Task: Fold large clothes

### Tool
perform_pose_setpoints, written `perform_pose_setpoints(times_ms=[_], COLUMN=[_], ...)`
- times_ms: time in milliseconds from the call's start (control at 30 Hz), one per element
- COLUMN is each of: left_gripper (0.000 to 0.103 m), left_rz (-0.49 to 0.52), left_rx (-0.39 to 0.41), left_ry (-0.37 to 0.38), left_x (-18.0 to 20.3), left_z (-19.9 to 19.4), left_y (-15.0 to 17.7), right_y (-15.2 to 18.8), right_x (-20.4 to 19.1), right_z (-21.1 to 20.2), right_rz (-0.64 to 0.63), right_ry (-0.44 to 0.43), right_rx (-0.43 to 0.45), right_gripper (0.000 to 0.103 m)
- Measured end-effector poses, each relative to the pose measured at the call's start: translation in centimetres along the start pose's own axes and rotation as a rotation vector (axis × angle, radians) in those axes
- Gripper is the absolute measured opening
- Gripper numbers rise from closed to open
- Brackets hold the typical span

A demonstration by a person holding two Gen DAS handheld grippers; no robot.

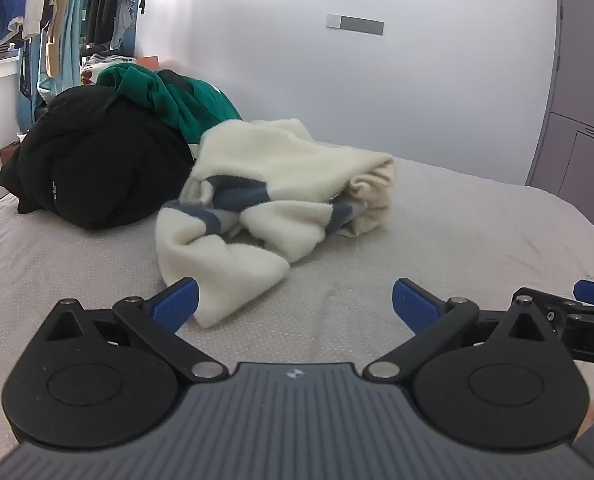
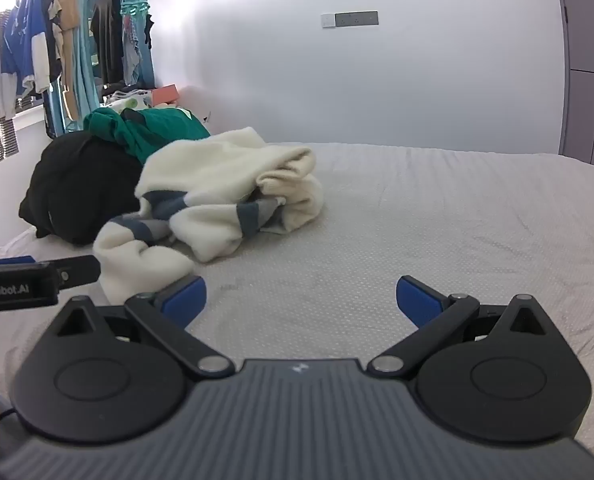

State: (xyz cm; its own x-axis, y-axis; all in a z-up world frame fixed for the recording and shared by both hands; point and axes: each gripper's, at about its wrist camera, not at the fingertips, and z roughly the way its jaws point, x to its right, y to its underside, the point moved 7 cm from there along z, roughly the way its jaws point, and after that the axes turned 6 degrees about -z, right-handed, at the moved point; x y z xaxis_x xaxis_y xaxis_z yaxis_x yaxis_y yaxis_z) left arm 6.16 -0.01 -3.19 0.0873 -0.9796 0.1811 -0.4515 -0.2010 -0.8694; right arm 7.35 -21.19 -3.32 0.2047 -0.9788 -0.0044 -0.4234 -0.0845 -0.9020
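A crumpled cream fleece garment with blue-grey stripes (image 1: 273, 196) lies on the bed (image 1: 437, 248); it also shows in the right wrist view (image 2: 217, 196). My left gripper (image 1: 295, 304) is open and empty, its left finger just beside the garment's near edge. My right gripper (image 2: 301, 300) is open and empty over bare sheet, to the right of the garment. The right gripper's side shows at the right edge of the left wrist view, and the left gripper's side at the left edge of the right wrist view.
A black garment (image 1: 97, 168) and a green one (image 1: 177, 96) are heaped behind the cream one, at the bed's far left. Hanging clothes (image 2: 37, 52) fill the far left corner. A white wall (image 1: 377, 92) runs behind the bed and a grey wardrobe door (image 1: 577, 100) stands at right.
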Motion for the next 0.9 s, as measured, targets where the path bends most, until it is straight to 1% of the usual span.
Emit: perform_pose_setpoints(times_ms=[233, 267, 800, 900], left_gripper=[0.103, 0.103, 0.103, 0.103], left_rz=[0.007, 0.002, -0.002, -0.001], left_rx=[-0.002, -0.003, -0.004, -0.004], left_ry=[0.006, -0.006, -0.011, -0.011], left_x=[0.15, -0.04, -0.1, -0.11], left_z=[-0.46, 0.01, 0.07, 0.06], left_y=[-0.02, 0.02, -0.06, -0.09], right_y=[0.06, 0.07, 0.18, 0.42], right_x=[0.02, 0.03, 0.27, 0.19], right_z=[0.19, 0.2, 0.16, 0.8], right_rz=[0.003, 0.003, 0.005, 0.009], right_ry=[0.0, 0.001, 0.002, 0.006], right_rx=[-0.001, -0.002, -0.01, -0.014], right_gripper=[0.103, 0.103, 0.103, 0.103])
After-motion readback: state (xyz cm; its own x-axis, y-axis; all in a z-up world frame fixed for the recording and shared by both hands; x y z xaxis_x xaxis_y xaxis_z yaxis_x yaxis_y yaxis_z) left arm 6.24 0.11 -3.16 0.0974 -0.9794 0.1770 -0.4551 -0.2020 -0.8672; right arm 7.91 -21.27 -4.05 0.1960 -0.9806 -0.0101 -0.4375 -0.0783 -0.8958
